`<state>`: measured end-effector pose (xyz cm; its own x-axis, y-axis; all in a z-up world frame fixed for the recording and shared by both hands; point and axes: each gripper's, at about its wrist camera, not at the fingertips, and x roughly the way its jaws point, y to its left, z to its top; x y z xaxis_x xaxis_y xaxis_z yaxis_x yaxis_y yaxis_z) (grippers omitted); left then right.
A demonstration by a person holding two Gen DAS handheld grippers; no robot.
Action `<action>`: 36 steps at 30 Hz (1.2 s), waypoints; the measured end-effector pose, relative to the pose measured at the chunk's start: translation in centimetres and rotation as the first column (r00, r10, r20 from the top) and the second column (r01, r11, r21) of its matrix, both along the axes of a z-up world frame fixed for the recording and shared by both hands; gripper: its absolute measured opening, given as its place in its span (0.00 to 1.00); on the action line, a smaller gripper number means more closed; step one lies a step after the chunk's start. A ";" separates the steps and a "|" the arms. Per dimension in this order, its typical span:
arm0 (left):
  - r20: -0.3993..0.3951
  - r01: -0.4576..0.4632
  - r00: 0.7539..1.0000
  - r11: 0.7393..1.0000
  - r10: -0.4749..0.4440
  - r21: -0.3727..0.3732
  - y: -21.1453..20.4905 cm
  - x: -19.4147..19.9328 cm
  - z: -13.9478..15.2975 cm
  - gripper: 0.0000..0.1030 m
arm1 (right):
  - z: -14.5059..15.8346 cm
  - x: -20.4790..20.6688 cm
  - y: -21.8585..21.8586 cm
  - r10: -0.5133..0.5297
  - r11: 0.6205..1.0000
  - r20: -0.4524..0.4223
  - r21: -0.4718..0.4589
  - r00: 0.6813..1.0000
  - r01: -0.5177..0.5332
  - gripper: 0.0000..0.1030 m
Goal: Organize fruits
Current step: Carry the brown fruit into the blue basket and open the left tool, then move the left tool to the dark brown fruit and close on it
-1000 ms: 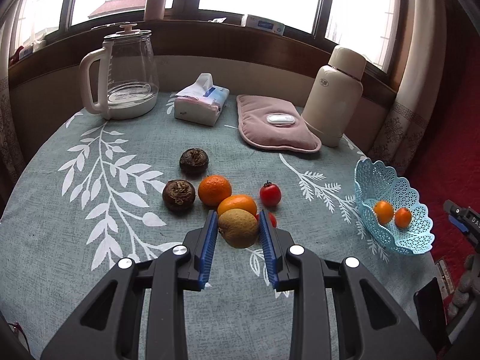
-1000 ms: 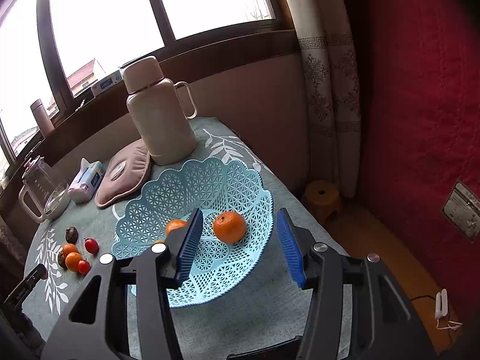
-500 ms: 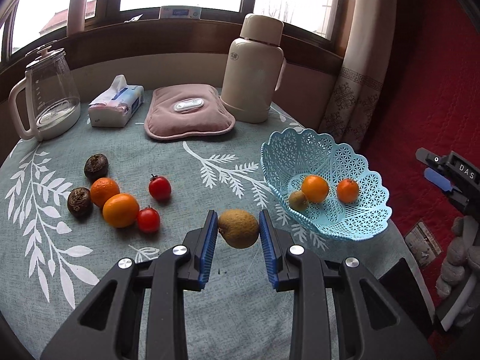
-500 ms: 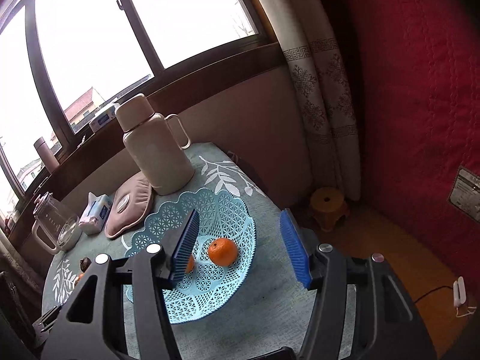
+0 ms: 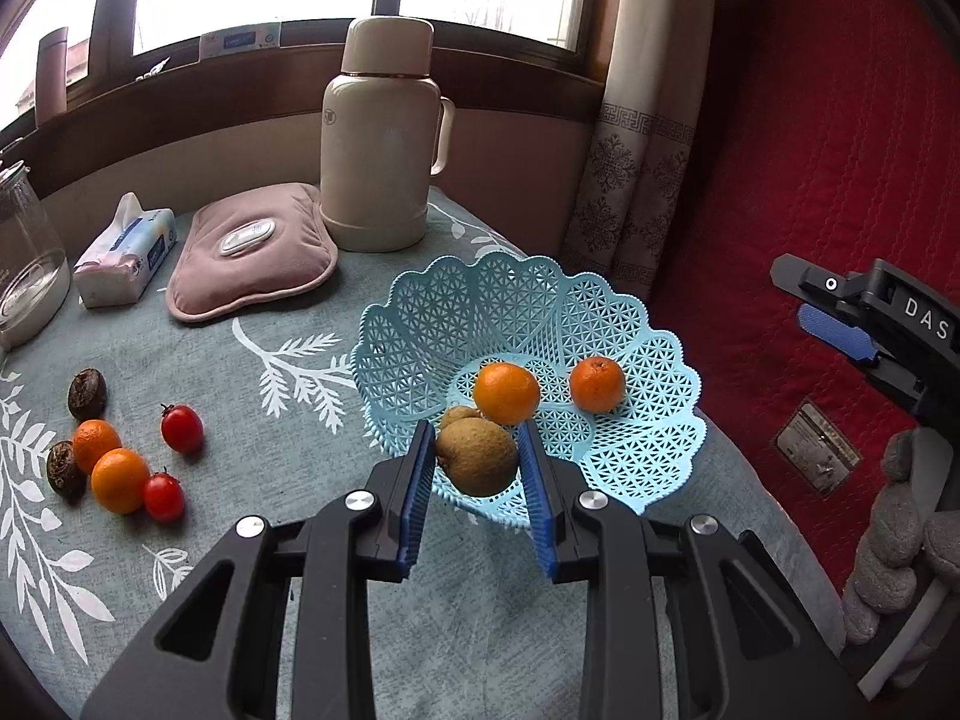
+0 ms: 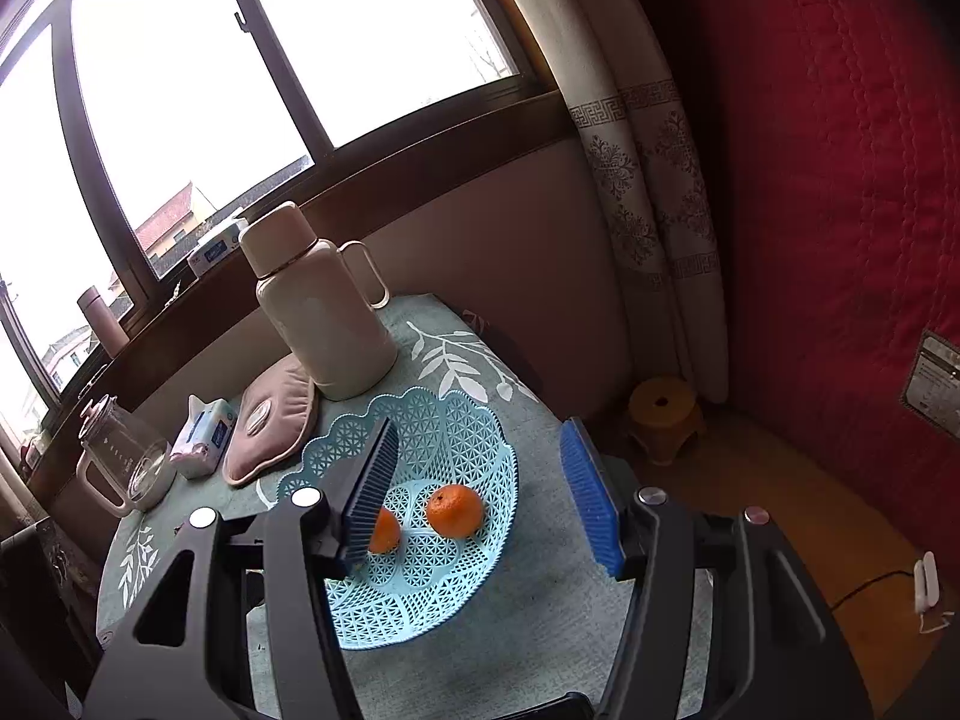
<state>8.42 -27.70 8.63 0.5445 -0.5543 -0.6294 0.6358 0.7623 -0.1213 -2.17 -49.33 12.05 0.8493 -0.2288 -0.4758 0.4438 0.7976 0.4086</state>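
Bright, overcast daylight pours through the windows (image 6: 198, 78) across the upper left of my right view, their dark brown frames splitting the glass into panes. Through them I see a red-tiled roof (image 6: 171, 228) outside. A dark wooden sill (image 5: 240, 69) runs below the glass, with a beige wall panel (image 6: 510, 228) beneath it. A cream curtain (image 6: 648, 192) with a patterned band hangs at upper centre-right. A red quilted surface (image 6: 840, 180) fills the right side of both views. At lower right I see a brownish-orange floor (image 6: 810, 510) with 1 small yellow stool (image 6: 663, 411) by the curtain.
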 end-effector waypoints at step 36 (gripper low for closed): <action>0.077 -0.273 0.957 0.957 0.281 -0.100 8.6 2.7 4.4 0.91 | 1.0 -1.0 0.9 0.019 1.000 0.051 0.004 0.999 -0.019 0.67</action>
<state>11.11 -19.08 13.07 0.7366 -0.4245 -0.5266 0.4126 0.8989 -0.1475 -3.13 -48.48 13.09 0.8766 -0.2103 -0.4328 0.4069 0.8041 0.4334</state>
